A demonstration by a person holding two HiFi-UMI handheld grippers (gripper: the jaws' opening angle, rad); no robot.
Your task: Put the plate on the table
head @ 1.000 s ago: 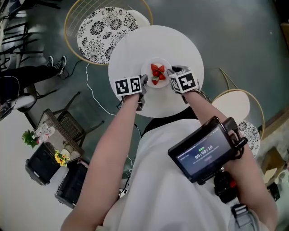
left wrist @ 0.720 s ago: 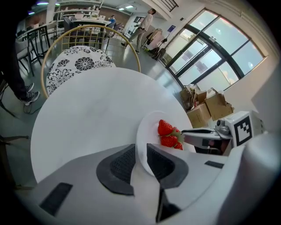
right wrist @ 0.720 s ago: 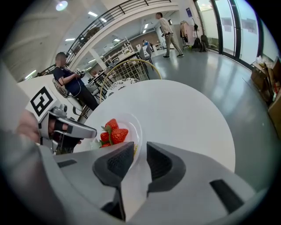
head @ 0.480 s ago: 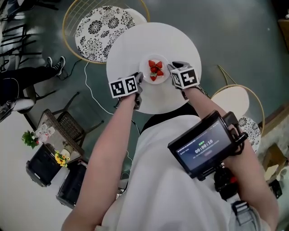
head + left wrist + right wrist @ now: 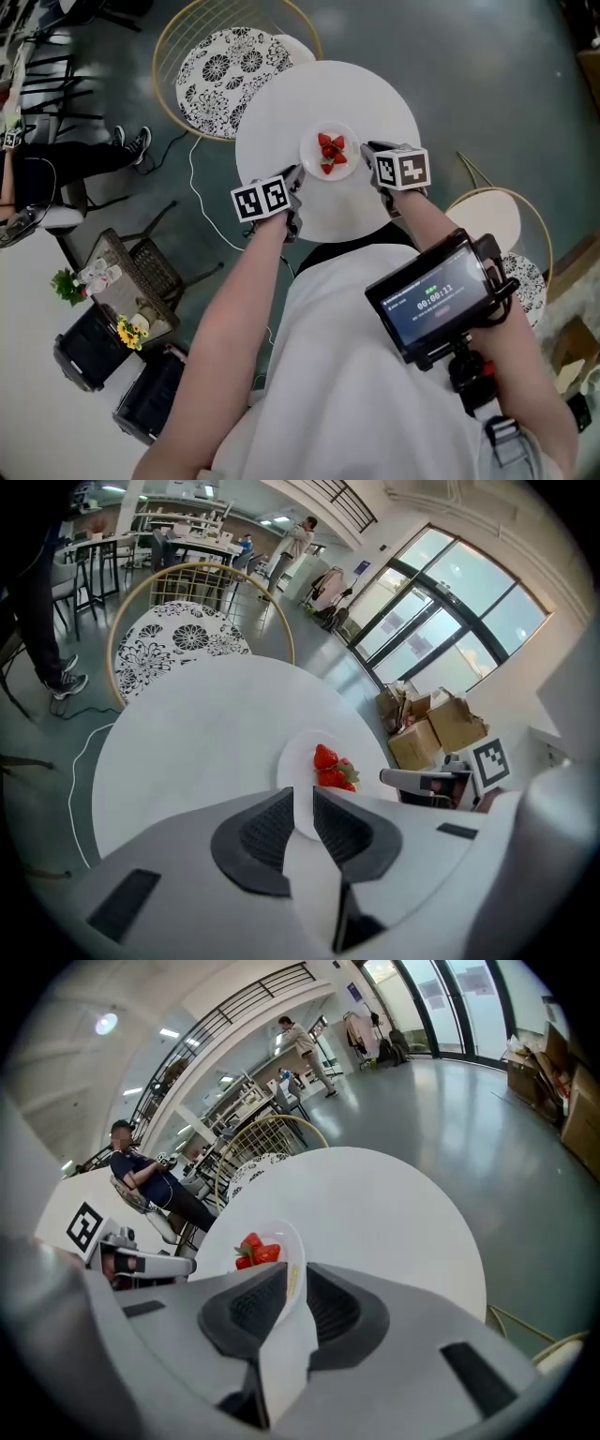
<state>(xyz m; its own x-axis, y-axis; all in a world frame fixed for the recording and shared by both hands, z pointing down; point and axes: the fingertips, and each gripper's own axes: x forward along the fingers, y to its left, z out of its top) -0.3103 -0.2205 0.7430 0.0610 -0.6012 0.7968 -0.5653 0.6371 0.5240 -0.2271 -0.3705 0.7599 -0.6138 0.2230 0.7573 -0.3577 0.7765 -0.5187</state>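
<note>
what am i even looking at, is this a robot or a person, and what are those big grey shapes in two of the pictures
There is no robot here. A person holds a hand-held two-jaw tool, a gripper, in each hand. The head view comes from a camera on the person's head that looks steeply down, so it shows their arms, the left gripper and the right gripper. The cubes with square markers are part of the grippers. The other two pictures come from a camera riding on each gripper, and the big grey shapes are that gripper's own jaws. Below is a round white table, and over it a small white plate of strawberries. Each gripper is shut on the plate's rim, one at each side. I cannot tell whether the plate already rests on the table.
</note>
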